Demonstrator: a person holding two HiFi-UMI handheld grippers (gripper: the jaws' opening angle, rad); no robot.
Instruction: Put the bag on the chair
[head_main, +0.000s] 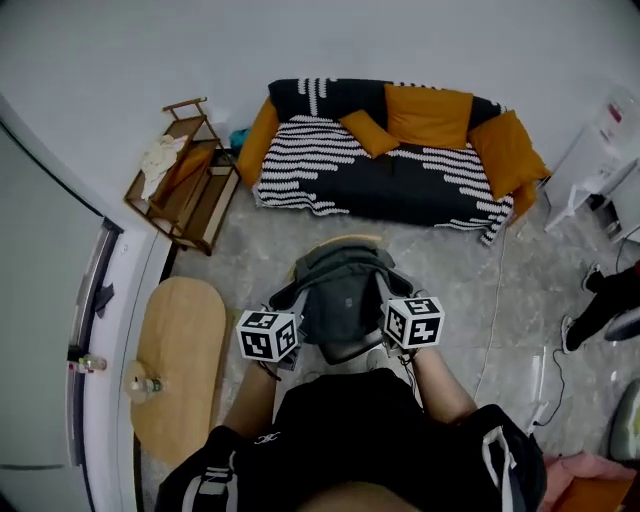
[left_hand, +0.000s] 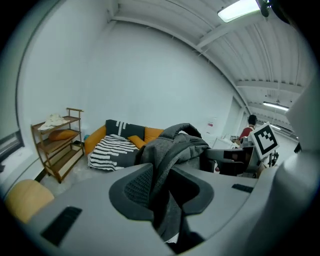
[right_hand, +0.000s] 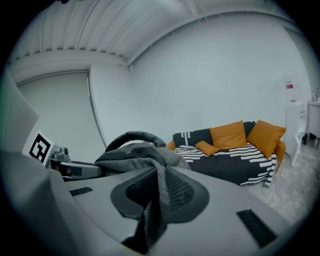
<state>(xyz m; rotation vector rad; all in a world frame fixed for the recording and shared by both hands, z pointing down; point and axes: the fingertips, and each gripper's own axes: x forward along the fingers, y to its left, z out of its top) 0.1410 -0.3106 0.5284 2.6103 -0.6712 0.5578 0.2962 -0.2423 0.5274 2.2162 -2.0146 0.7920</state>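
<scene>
A grey backpack (head_main: 340, 290) hangs in front of me, held by both grippers. My left gripper (head_main: 288, 312) is shut on the fabric at the bag's left side, and my right gripper (head_main: 388, 300) is shut on its right side. In the left gripper view the grey cloth (left_hand: 167, 160) is pinched between the jaws of the left gripper (left_hand: 162, 192). The right gripper view shows the bag (right_hand: 135, 155) with its carry handle up, a fold clamped in the right gripper (right_hand: 156, 192). Just beyond the bag, a tan wooden chair edge (head_main: 347, 241) shows; the rest of the chair is hidden.
A striped sofa (head_main: 390, 170) with orange cushions stands against the far wall. A wooden shelf rack (head_main: 185, 180) stands at the left. An oval wooden table (head_main: 185, 340) with a bottle (head_main: 143, 385) is beside my left arm. A cable (head_main: 497, 300) and another person's foot (head_main: 600, 300) are at the right.
</scene>
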